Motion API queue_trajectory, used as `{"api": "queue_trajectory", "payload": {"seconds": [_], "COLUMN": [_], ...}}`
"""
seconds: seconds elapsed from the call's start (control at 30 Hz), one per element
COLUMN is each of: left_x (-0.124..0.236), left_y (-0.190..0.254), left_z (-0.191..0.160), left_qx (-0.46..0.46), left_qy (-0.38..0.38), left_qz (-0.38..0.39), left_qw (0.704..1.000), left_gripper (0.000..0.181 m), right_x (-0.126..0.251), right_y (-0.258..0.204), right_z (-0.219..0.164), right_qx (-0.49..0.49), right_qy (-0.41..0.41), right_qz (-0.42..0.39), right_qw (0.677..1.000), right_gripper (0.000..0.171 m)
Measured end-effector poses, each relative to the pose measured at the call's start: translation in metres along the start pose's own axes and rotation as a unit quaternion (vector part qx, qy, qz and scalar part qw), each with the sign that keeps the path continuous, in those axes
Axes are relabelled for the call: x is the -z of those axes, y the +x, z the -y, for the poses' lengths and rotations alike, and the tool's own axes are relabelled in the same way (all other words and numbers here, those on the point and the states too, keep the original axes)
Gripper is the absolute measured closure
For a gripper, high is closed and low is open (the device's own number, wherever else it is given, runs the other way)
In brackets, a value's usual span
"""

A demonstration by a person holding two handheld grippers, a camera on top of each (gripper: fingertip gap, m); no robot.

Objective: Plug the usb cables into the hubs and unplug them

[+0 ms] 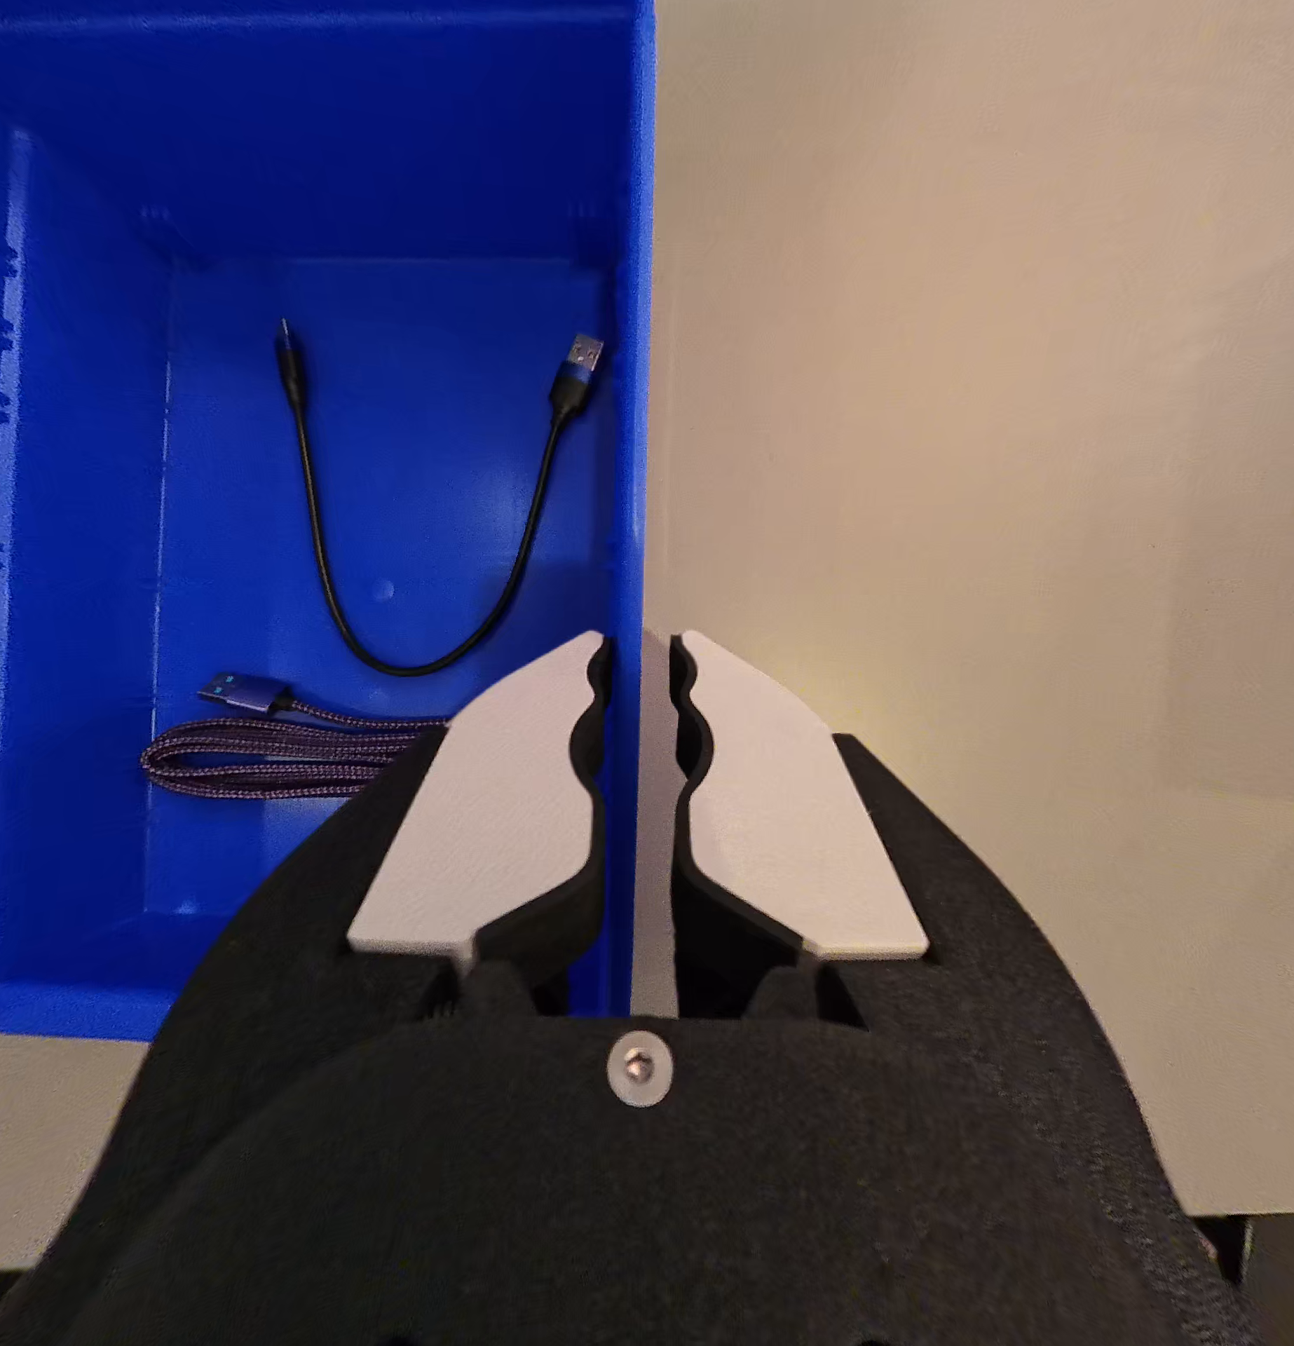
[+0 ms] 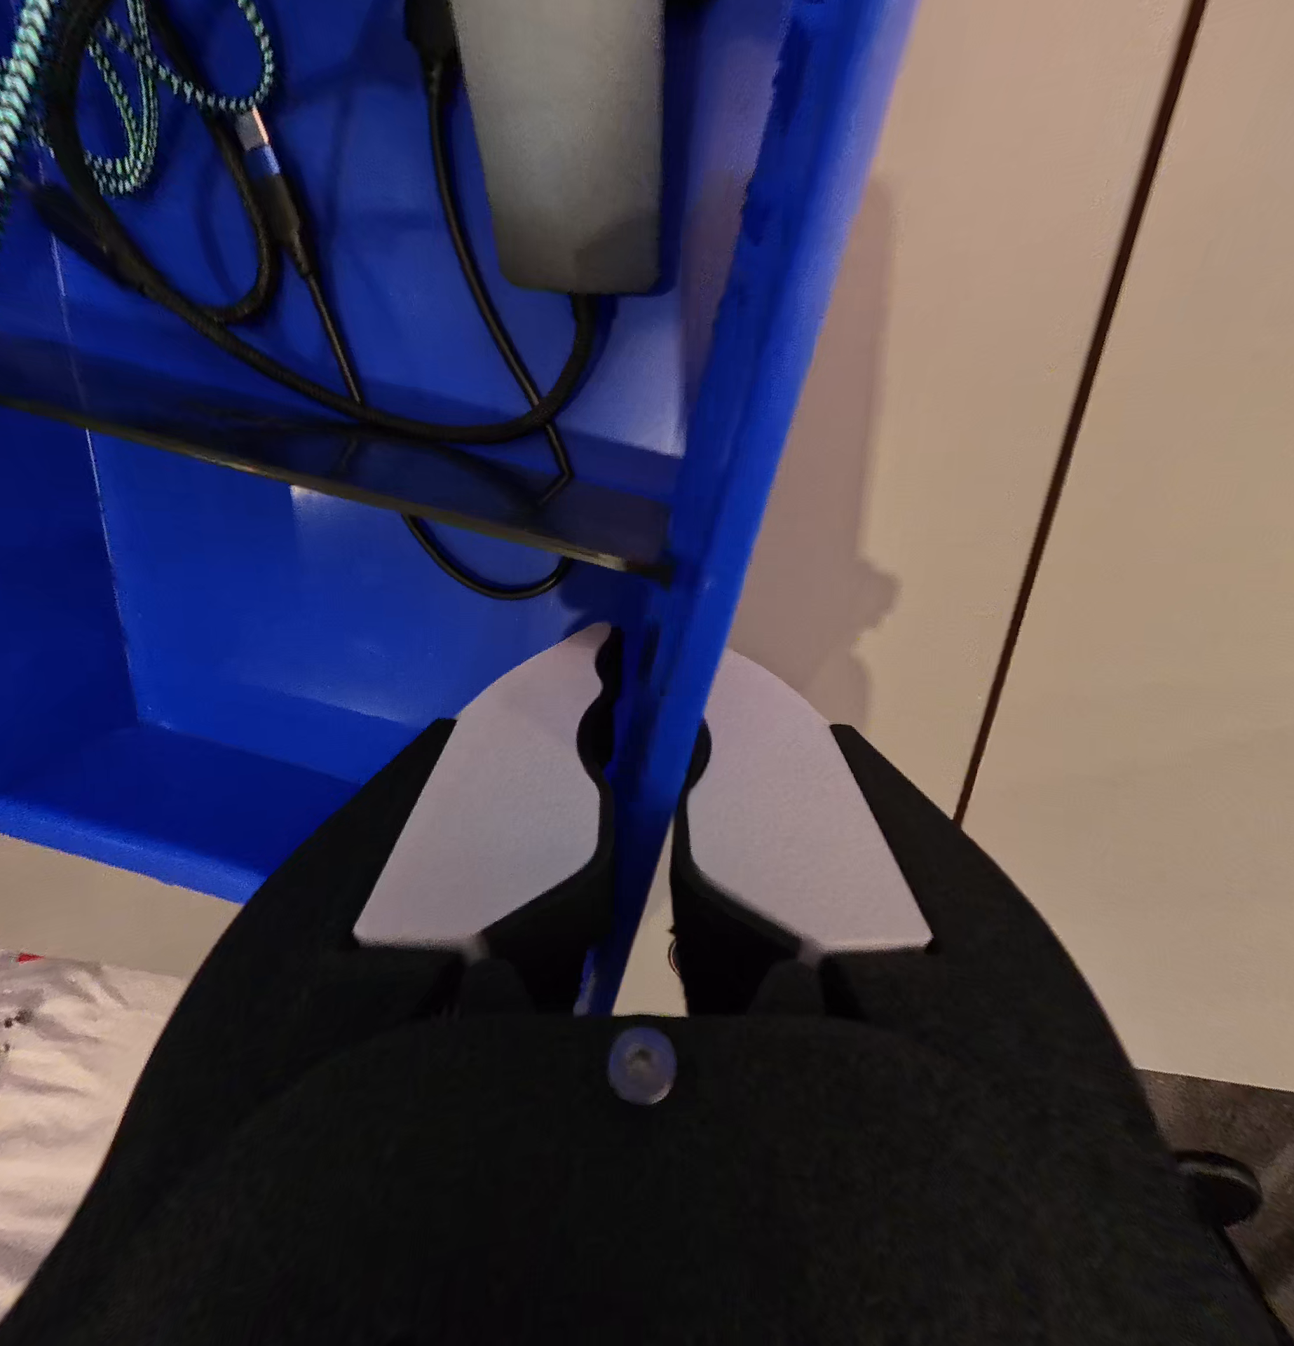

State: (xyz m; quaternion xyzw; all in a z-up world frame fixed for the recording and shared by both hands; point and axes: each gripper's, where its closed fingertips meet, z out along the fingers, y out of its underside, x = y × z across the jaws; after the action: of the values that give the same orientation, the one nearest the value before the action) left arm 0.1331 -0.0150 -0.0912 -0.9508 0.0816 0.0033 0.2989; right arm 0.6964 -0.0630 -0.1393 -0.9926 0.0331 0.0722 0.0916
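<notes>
A blue bin stands on a cream table. In the left wrist view it holds a short black USB cable bent in a U and a coiled purple braided cable. My left gripper is shut on the bin's right wall. In the right wrist view a blue bin holds a grey hub, a teal braided cable and black cables behind a dark divider. My right gripper is shut on that bin's right wall.
The cream table spreads to the right of the bin in both views. A dark seam runs across the surface in the right wrist view. A white cloth lies at the lower left. Dark floor and a chair caster show at the lower right. There is about 55 cm between the tips of the two grippers.
</notes>
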Motion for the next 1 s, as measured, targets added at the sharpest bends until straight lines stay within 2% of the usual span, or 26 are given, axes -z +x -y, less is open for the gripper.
{"api": "queue_trajectory", "payload": {"seconds": [0.1, 0.2, 0.3, 0.4, 0.57, 0.73, 1.0], "left_x": [0.008, 0.015, 0.013, 0.012, 0.012, 0.028, 0.065], "left_y": [-0.009, -0.023, -0.028, -0.026, -0.018, -0.021, -0.07], "left_z": [0.009, 0.015, 0.021, 0.027, 0.026, 0.03, 0.03], "left_qx": [-0.002, -0.013, -0.027, -0.031, -0.036, -0.039, -0.021], "left_qy": [0.029, 0.044, 0.049, 0.068, 0.075, 0.101, 0.137], "left_qz": [0.011, 0.033, 0.049, 0.05, 0.023, 0.002, 0.0], "left_qw": [1.0, 0.998, 0.997, 0.996, 0.996, 0.994, 0.99], "left_gripper": [0.158, 0.135, 0.123, 0.124, 0.115, 0.115, 0.116], "right_x": [-0.005, -0.005, -0.005, -0.005, -0.006, -0.007, -0.006], "right_y": [-0.002, -0.002, -0.003, -0.004, -0.011, -0.024, -0.043], "right_z": [-0.001, 0.0, 0.0, -0.001, -0.001, -0.002, -0.001], "right_qx": [0.004, -0.01, -0.02, -0.025, -0.027, -0.015, -0.018], "right_qy": [-0.008, -0.008, -0.009, -0.009, -0.007, -0.013, -0.026], "right_qz": [-0.01, -0.008, -0.005, -0.004, 0.003, 0.011, 0.021], "right_qw": [1.0, 1.0, 1.0, 1.0, 1.0, 1.0, 0.999], "right_gripper": [0.164, 0.165, 0.165, 0.165, 0.166, 0.166, 0.167]}}
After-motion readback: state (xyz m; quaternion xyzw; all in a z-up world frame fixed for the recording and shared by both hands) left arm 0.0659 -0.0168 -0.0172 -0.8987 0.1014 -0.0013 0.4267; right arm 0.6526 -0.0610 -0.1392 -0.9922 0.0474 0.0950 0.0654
